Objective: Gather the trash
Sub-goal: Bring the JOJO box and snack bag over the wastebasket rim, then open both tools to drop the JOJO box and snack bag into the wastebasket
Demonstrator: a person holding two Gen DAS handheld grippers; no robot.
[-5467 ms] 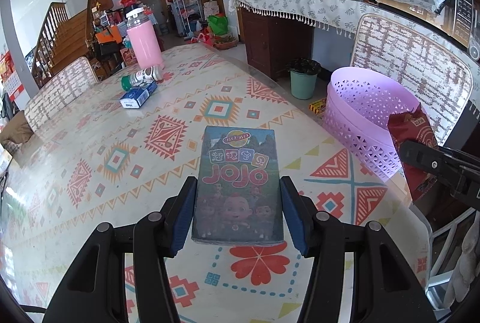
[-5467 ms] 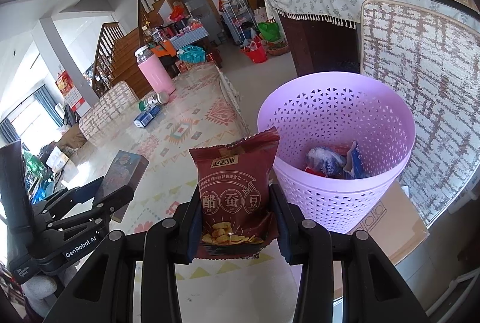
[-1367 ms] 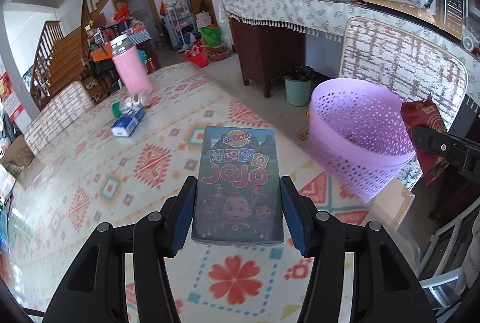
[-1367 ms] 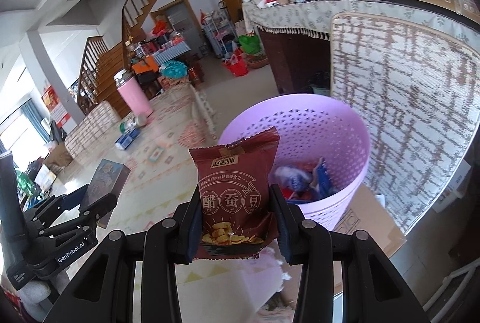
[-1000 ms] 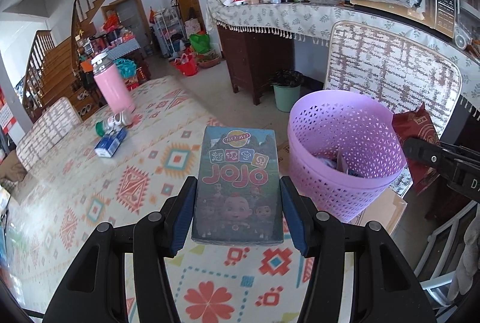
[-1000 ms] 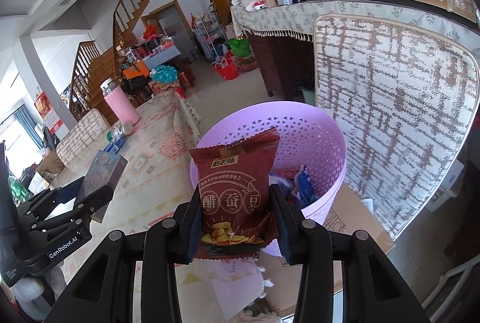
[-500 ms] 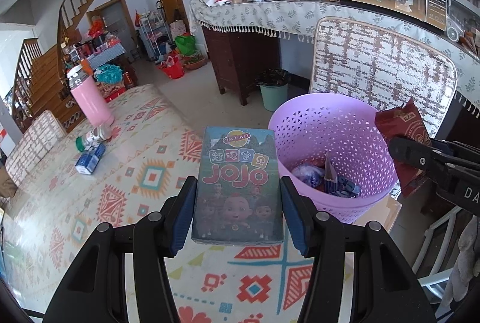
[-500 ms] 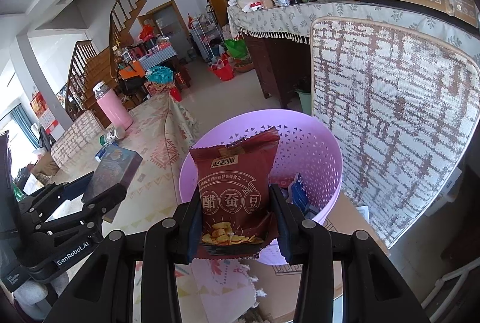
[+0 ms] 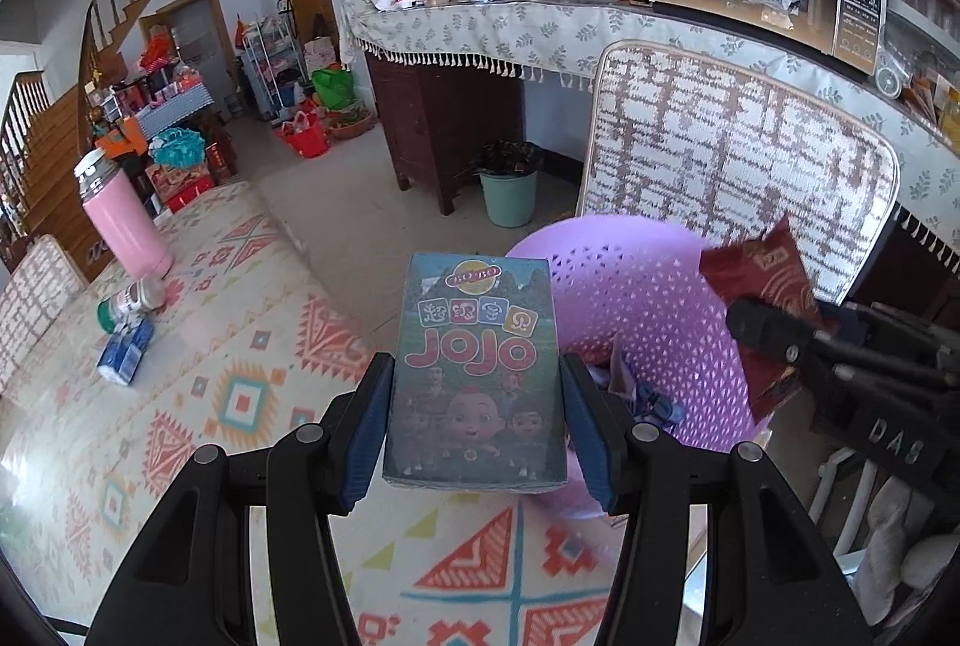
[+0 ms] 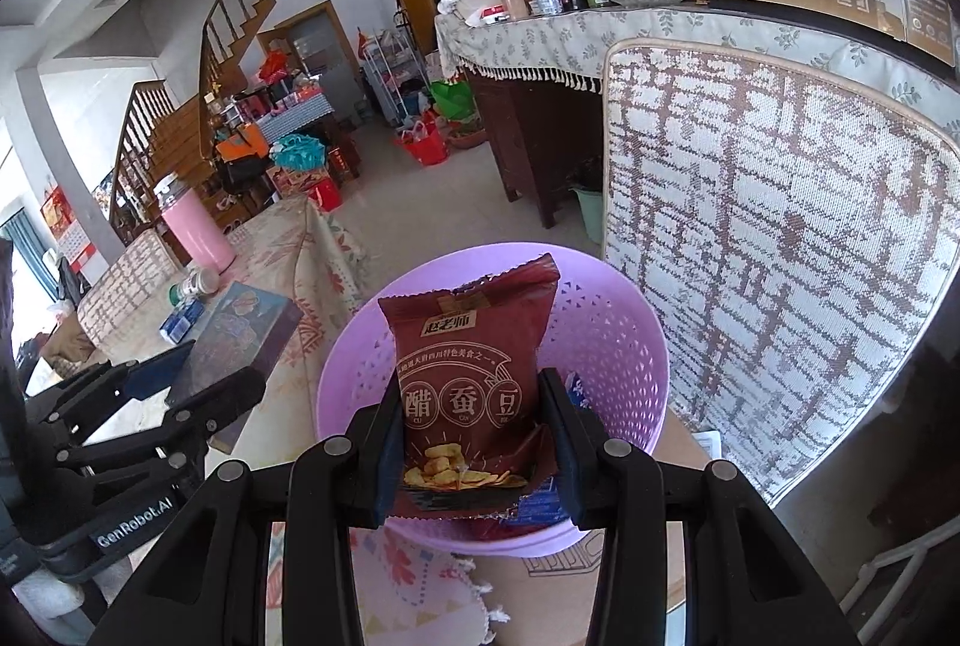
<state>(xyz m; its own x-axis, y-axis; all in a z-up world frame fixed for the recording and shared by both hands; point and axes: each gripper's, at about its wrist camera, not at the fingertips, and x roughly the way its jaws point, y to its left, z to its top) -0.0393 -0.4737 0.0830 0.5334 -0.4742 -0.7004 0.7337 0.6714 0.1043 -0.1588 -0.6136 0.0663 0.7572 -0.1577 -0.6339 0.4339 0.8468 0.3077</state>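
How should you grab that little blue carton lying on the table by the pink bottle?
Probably best to grip the blue carton across its two long flat sides, coming down from above. It lies flat on the table, so its narrow width should fit between the pads. The fallen green-capped bottle sits close by, so stay toward the near end.

Wooden staircase (image 10: 180,124) far left; dark cabinet (image 9: 444,118) under fringed cloth; woven chair back (image 10: 774,250) right.

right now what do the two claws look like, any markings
Both claws are matte black plastic with forked arms, round silver-grey screw heads and blue ribbed pads. The left claw carries white "GenRobot.AI" lettering on its body; the right claw shows white letters "DAS". No cables or sleeves visible.
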